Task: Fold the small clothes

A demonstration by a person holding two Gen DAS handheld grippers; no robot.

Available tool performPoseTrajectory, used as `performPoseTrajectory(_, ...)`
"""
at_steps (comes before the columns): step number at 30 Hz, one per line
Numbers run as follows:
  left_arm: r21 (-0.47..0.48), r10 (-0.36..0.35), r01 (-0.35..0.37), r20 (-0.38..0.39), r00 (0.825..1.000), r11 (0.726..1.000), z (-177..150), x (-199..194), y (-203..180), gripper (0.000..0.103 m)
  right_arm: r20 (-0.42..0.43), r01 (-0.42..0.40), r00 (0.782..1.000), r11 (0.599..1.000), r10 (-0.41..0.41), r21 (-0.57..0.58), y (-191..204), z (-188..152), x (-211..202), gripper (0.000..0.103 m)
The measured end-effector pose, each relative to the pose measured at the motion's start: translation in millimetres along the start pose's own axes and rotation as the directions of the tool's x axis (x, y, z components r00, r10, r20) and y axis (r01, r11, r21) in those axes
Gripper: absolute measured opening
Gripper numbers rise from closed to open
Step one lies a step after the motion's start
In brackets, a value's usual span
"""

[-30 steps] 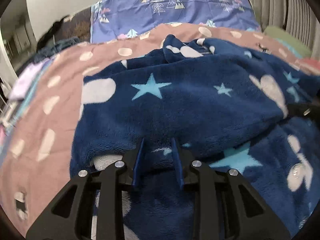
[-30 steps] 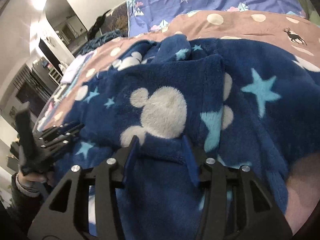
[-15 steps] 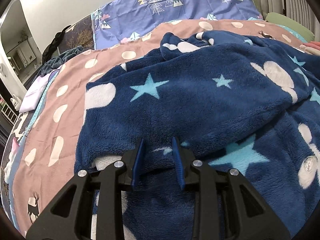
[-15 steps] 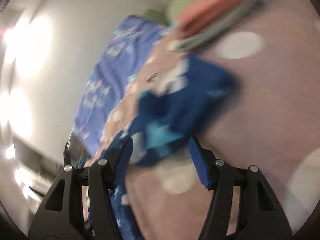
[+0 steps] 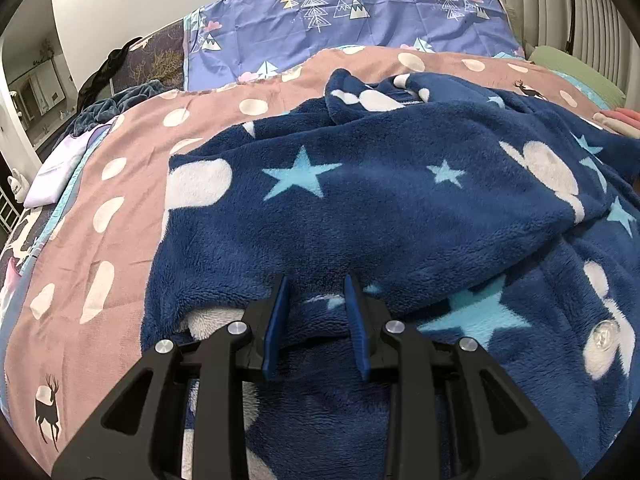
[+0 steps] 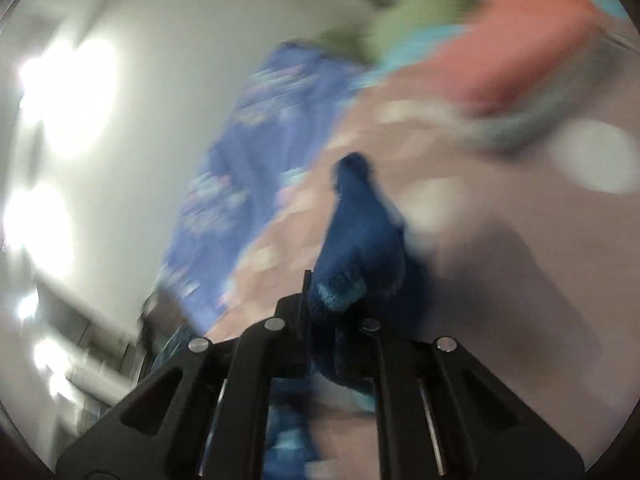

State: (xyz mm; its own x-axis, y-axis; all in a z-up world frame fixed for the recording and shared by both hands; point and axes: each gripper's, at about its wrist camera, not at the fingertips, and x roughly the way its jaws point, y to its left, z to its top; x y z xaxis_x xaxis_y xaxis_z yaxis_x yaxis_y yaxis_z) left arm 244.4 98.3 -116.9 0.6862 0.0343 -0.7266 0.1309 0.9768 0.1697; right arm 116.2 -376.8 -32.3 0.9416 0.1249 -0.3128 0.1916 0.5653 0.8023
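A navy fleece garment (image 5: 380, 200) with light blue stars and white shapes lies rumpled on the brown dotted bedspread (image 5: 120, 240). At its near hem my left gripper (image 5: 316, 312) is shut on a fold of the fleece, which runs between the blue pads (image 5: 276, 316). The right wrist view is tilted and badly blurred. In it my right gripper (image 6: 332, 292) is shut on a narrow end of the fleece garment (image 6: 360, 220), which sticks out past the jaws above the bedspread (image 6: 500, 260). The right finger is hidden by the fabric.
A purple pillow (image 5: 340, 20) with tree prints lies at the head of the bed. Folded pink clothes (image 5: 620, 120) and a green cushion (image 5: 572, 68) sit at the right edge. Dark clothes (image 5: 116, 100) are heaped at the far left by a doorway.
My right gripper let go of the fleece's white-patched edge, swung away while rolling, opened wider, then closed on a narrow end of the fleece. The left gripper kept its hold and barely moved.
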Motion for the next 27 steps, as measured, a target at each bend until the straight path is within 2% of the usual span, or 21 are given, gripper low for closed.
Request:
performPoseTrajectory(2,-0.012,-0.014,0.014,0.003,1.0,1.0,-1,0,2,0.031,-0.067,-0.119,0.991,0.989,0.113,-0.092,57,-17,26,0.009)
performPoseTrajectory(4,-0.034,-0.04,0.04,0.007,0.999,0.999,-1,-1,6,0.031,-0.131,-0.206,0.974,0.966,0.187,-0.156,97,-40,50,0.01)
performPoseTrajectory(5,-0.05,-0.058,0.059,0.01,0.998,0.997,-1,-1,9,0.031,-0.201,-0.276,0.95,0.941,0.238,-0.194,123,-63,68,0.01)
performPoseTrajectory(7,-0.075,-0.088,0.089,0.014,0.996,0.993,-2,-1,14,0.032,-0.311,-0.351,0.911,0.907,0.272,-0.234,146,-100,91,0.013)
performPoseTrajectory(8,-0.089,-0.105,0.106,0.017,0.994,0.99,-3,-1,17,0.032,-0.394,-0.38,0.882,0.886,0.259,-0.267,157,-128,109,0.014)
performPoseTrajectory(9,-0.107,-0.129,0.13,0.021,0.991,0.986,-4,-1,20,0.033,-0.442,-0.382,0.866,0.878,0.232,-0.289,161,-148,120,0.014)
performPoseTrajectory(11,-0.138,-0.168,0.171,0.029,0.985,0.976,-4,-1,25,0.034,-0.549,-0.348,0.828,0.874,0.115,-0.34,153,-192,150,0.014)
performPoseTrajectory(14,-0.185,-0.238,0.243,0.053,0.97,0.952,-6,-3,33,0.036,-0.619,-0.288,0.785,0.889,0.006,-0.357,126,-220,175,0.014)
performPoseTrajectory(15,-0.187,-0.261,0.269,0.064,0.963,0.945,-5,-5,34,0.037,-0.619,-0.291,0.785,0.89,0.014,-0.35,117,-223,175,0.012)
performPoseTrajectory(16,-0.187,-0.298,0.308,0.077,0.951,0.933,-3,-9,33,0.037,-0.613,-0.302,0.79,0.887,0.027,-0.35,115,-222,170,0.012)
performPoseTrajectory(17,-0.187,-0.392,0.404,0.099,0.915,0.896,1,-15,29,0.036,-0.615,-0.312,0.788,0.882,0.031,-0.354,115,-221,168,0.016)
performPoseTrajectory(19,-0.185,-0.518,0.529,0.108,0.848,0.828,7,-21,17,0.037,-0.621,-0.335,0.783,0.87,0.042,-0.363,119,-215,176,0.023)
performPoseTrajectory(20,-0.172,-0.571,0.579,0.097,0.815,0.797,13,-23,4,0.04,-0.617,-0.341,0.786,0.861,0.042,-0.376,118,-215,172,0.025)
performPoseTrajectory(22,-0.162,-0.612,0.613,0.063,0.788,0.773,21,-20,-16,0.052,-0.611,-0.344,0.791,0.851,0.035,-0.397,118,-216,173,0.025)
performPoseTrajectory(23,-0.166,-0.613,0.612,0.051,0.788,0.773,25,-18,-22,0.059,-0.605,-0.344,0.796,0.846,0.032,-0.407,118,-217,172,0.021)
performPoseTrajectory(24,-0.173,-0.613,0.608,0.033,0.79,0.775,29,-13,-28,0.065,-0.572,-0.312,0.82,0.847,0.012,-0.43,116,-222,172,0.021)
performPoseTrajectory(25,-0.183,-0.621,0.615,0.028,0.783,0.767,33,-10,-30,0.066,-0.571,-0.31,0.821,0.853,0.017,-0.42,116,-220,170,0.021)
performPoseTrajectory(26,-0.204,-0.631,0.623,0.033,0.775,0.755,36,-7,-30,0.066,-0.592,-0.325,0.805,0.863,0.038,-0.387,114,-218,168,0.024)
performPoseTrajectory(27,-0.244,-0.647,0.635,0.037,0.762,0.733,38,-2,-29,0.067,-0.625,-0.345,0.778,0.878,0.069,-0.332,106,-216,172,0.024)
